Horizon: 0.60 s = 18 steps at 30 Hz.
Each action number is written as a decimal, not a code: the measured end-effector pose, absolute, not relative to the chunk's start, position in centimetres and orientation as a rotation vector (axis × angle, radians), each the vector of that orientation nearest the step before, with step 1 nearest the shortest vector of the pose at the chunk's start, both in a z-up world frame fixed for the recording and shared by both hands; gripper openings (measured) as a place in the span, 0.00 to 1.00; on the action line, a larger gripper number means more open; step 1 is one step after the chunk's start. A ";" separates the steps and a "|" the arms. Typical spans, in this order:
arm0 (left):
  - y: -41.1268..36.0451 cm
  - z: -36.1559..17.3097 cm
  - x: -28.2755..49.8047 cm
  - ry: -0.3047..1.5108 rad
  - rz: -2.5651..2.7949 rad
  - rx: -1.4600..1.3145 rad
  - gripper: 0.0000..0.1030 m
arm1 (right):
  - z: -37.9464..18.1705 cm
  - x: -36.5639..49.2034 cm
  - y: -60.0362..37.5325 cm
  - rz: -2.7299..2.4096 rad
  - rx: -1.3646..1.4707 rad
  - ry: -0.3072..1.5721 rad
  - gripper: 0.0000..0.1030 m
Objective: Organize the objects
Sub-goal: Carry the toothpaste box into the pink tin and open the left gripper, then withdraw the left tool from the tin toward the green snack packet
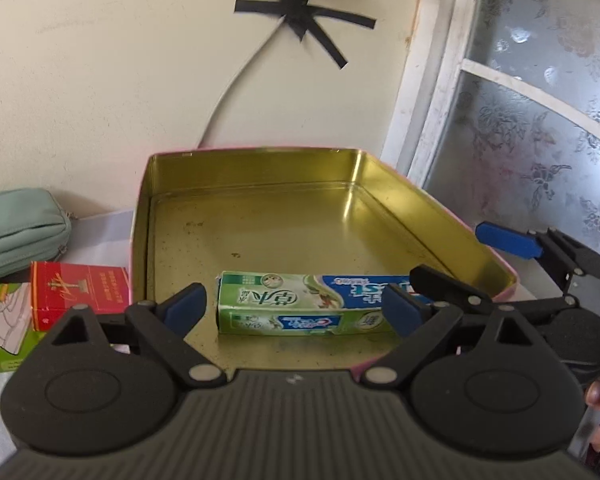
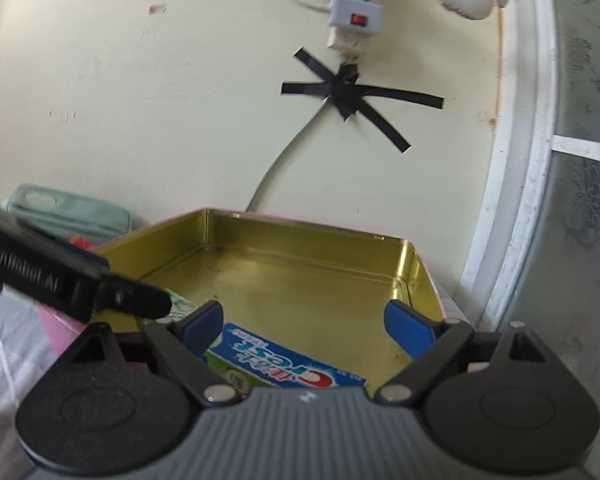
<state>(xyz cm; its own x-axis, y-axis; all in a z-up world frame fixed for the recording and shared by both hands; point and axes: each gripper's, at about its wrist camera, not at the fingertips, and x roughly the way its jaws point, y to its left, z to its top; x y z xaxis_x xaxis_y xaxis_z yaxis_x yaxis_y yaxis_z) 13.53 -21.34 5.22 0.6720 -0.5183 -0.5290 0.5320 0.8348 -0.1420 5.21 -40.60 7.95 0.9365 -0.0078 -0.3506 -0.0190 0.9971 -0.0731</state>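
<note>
1. A Crest toothpaste box point(image 1: 300, 304) lies flat on the floor of an open, gold-lined metal tin point(image 1: 260, 184), close to the tin's near wall.
2. In the left wrist view the box's long axis runs left to right, along that near wall; its green end points left and its blue end right. The printing reads upside down from this side.
3. The left gripper point(image 1: 296, 308) hovers over the near edge of the tin with its fingers point(image 1: 188, 306) spread wide, one blue pad off each end of the box, and nothing held between them. Whether the pads touch the box cannot be told.
4. The right gripper point(image 2: 304, 322) also has its fingers point(image 2: 408, 326) wide apart and holds nothing; it sits over the blue end of the box, with bare tin floor ahead.
5. From the right wrist view, the left gripper's black body crosses in from the left and hides the green end of the box.
6. Left of the tin on the worktop point(image 1: 96, 232) stand a red carton point(image 1: 78, 294) and, nearer, a green-and-white carton point(image 1: 4, 326); the red one is just beside the tin's pink outer wall.
7. A pale green zip pouch point(image 1: 20, 228) rests against the wall behind them.
8. On the wall behind the tin, a cable point(image 2: 284, 156) is taped down with black strips point(image 2: 352, 92) below a power strip point(image 2: 356, 4); a frosted window point(image 1: 540, 120) stands to the right.
</note>
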 end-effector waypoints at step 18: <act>-7.2 3.7 5.1 0.496 -0.308 0.100 0.94 | 6.9 -0.4 -30.7 0.290 0.163 0.346 0.89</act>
